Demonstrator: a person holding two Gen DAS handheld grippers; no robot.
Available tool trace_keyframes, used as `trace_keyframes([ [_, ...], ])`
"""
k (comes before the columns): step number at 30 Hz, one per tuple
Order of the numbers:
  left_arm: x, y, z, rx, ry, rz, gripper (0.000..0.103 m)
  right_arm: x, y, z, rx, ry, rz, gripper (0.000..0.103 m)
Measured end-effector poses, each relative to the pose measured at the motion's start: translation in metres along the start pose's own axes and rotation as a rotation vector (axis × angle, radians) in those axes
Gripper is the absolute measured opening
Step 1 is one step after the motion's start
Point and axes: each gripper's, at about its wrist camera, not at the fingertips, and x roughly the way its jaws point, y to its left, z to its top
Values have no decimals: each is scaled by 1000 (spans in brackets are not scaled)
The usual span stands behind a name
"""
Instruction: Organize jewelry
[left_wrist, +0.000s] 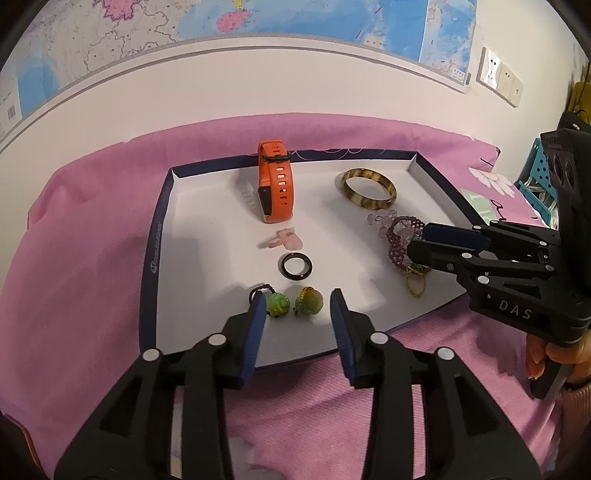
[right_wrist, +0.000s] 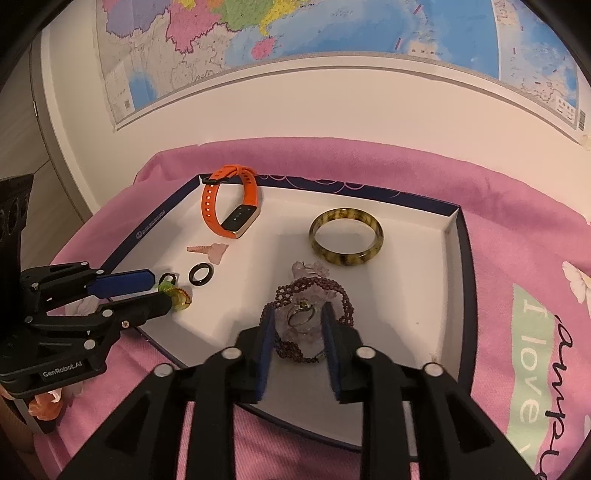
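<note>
Over the tray, your left gripper & right gripper sit spread, nothing pinched; next, close on green beads & purple bracelet.

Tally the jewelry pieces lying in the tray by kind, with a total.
Wristband, orange: 1
Hard rings and bangles: 2, the striped amber bangle and the small black ring
Beaded bracelets, purple cluster: at least 2, tangled, exact count unclear
Pink shell-like pieces: 2
Green-yellow bead charms: 2
Thin gold chain: 1
Total: at least 10
</note>
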Motion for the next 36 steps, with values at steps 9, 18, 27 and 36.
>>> trace_keyframes([
  [9, -21, -4, -5, 16, -58, 24, 55, -11, 2, -2, -1, -35, -6, 41],
  [18, -44, -6, -14, 11, -113, 40, 82, -29, 6, -12, 11, -78, -16, 58],
  [27, -75, -8, -30, -14, -185, 65, 97, -62, 16, -31, 27, -161, -58, 85],
  [36, -103, -7, -50, -76, -220, 113, 97, -97, 35, -59, 48, -233, -107, 96],
])
